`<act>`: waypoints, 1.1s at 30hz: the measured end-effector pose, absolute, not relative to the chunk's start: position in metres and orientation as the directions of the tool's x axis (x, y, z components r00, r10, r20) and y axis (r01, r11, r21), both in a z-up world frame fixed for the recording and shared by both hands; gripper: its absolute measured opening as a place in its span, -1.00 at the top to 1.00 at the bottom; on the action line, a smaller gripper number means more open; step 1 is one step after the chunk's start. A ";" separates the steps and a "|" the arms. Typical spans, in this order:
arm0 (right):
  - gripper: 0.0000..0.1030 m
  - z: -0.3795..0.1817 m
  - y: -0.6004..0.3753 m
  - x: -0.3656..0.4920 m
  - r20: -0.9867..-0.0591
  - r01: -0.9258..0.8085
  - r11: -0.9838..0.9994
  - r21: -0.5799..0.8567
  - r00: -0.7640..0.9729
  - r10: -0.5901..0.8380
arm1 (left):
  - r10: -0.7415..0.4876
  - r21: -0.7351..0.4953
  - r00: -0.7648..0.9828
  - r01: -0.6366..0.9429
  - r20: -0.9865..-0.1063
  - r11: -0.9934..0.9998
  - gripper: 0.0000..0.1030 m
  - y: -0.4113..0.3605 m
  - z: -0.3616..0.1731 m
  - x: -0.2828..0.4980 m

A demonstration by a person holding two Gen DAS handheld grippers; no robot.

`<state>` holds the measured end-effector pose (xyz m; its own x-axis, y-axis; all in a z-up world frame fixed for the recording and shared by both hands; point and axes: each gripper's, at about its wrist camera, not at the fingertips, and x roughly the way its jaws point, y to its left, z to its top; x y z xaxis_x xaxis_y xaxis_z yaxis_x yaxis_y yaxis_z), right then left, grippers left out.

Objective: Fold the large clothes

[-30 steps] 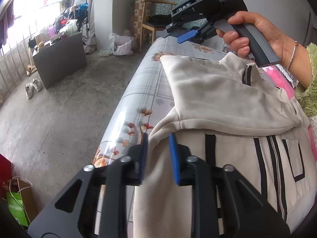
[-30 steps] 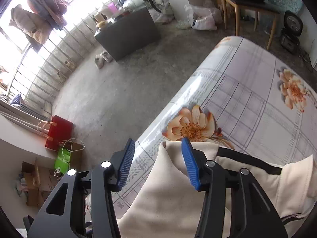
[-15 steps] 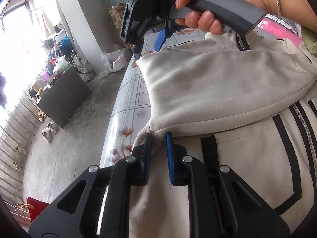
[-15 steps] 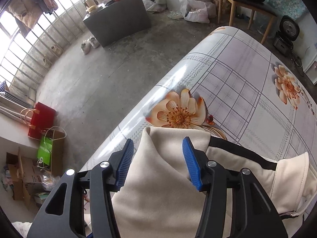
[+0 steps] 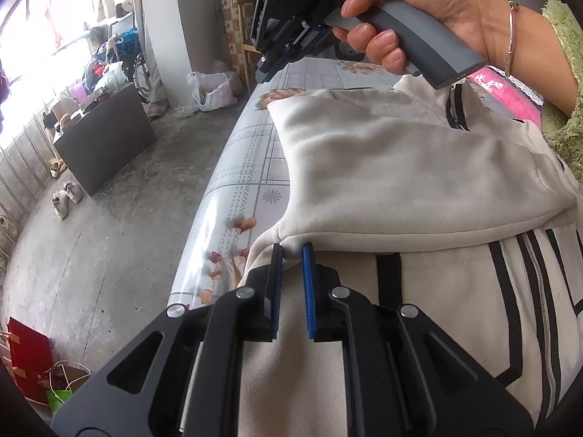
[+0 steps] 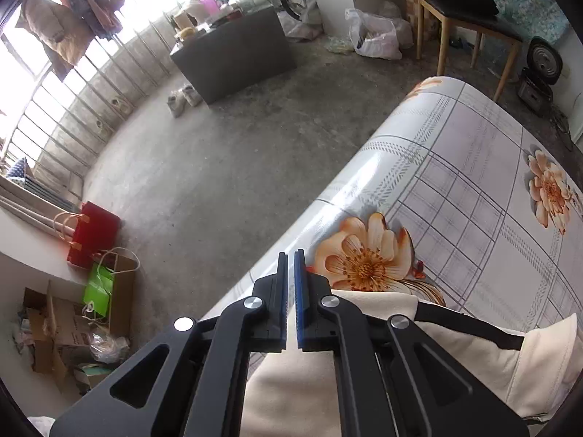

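A cream jacket [image 5: 400, 167] is striped in black; the tablecloth [image 6: 473, 196] is checked grey on white with orange flowers; blue pads are set in both black grippers; a green fleece sleeve [image 5: 563, 73] is seen.

Open tablecloth [image 6: 473, 196] beyond the jacket [image 5: 400, 167], bare to the far end: free passage there. Narrow bare strip along the table's left edge beside the jacket's folded sleeve [image 5: 364, 189], then a drop to open floor [image 6: 226, 167]. Right hand [image 5: 419, 18] with its gripper [image 6: 290, 258] low over the far corner of the jacket, blocking the way above it. Green sleeve [image 5: 561, 73] closing off the near right. Dark cabinet [image 6: 233, 54], shoes [image 6: 182, 98] and bags [image 6: 98, 247] well off on the floor, left. Chair [image 6: 470, 22] beyond the table's far end.
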<state>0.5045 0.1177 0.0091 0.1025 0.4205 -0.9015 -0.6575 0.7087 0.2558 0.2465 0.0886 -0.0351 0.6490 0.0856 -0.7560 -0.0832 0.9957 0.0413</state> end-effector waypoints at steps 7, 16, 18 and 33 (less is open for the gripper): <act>0.14 -0.019 0.107 0.500 -0.950 -0.670 0.706 0.227 0.008 0.313 | 0.059 -0.011 0.625 -0.108 -0.779 0.994 0.99 0.098 -0.042 0.244; 0.88 -0.001 0.120 0.494 -0.907 -0.718 0.654 0.240 0.074 0.414 | 0.044 -0.056 0.627 -0.139 -0.778 0.989 1.00 0.108 -0.043 0.242; 0.88 -0.006 0.124 0.497 -0.907 -0.719 0.660 0.217 0.101 0.408 | 0.047 -0.054 0.626 -0.142 -0.778 0.988 1.00 0.108 -0.043 0.242; -0.25 0.135 -0.158 0.416 -0.798 -0.505 0.814 0.286 0.345 0.494 | 0.018 -0.078 0.624 -0.127 -0.781 0.989 0.88 0.109 -0.040 0.241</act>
<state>0.4163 -0.1579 0.1352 0.3449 0.4941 -0.7981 -0.5050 0.8144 0.2859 0.2410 0.1087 -0.0399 0.6239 0.0183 -0.7813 -0.1272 0.9888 -0.0784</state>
